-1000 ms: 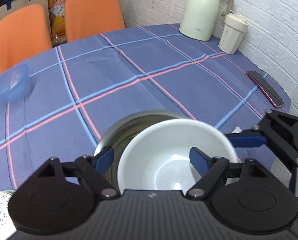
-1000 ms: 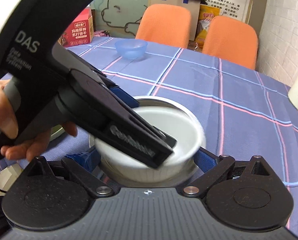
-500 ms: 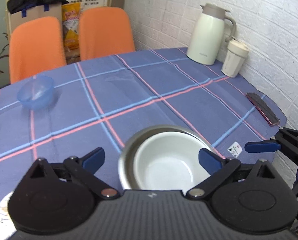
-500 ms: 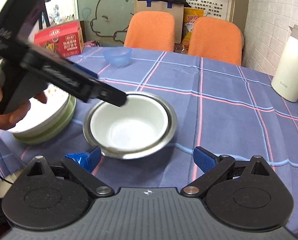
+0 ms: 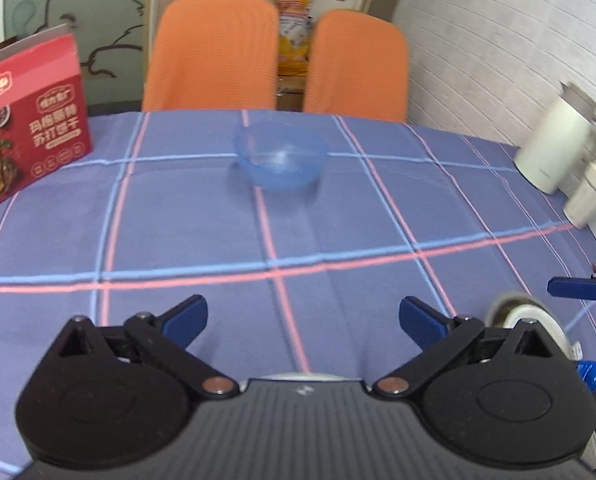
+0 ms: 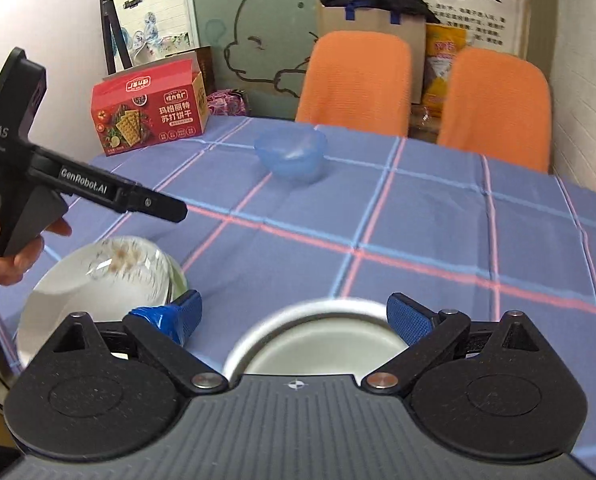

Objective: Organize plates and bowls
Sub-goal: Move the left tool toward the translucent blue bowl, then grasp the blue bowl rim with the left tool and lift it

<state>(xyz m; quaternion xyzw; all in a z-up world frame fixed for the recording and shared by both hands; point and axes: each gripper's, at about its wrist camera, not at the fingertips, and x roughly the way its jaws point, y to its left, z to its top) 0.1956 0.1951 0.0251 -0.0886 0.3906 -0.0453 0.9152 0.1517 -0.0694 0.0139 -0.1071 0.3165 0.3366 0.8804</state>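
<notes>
Translucent blue plastic bowl (image 5: 281,155), round and empty, upright on the checked blue cloth of the counter (image 5: 338,232), far side, ahead of two orange chairs (image 6: 356,78). Glossy white bowl (image 6: 318,350) nested inside a steel bowl (image 6: 258,330), just under the right gripper (image 6: 294,318). Stack of patterned white plates (image 6: 98,276) blurred at the near left edge. Red cardboard cracker box (image 6: 150,114) standing at the far left. Left gripper (image 5: 302,318) level above bare cloth, jaws spread wide, gripping nothing; hand (image 6: 14,260) around its handle. Right jaws likewise released, straddling the nested bowls without touching.
</notes>
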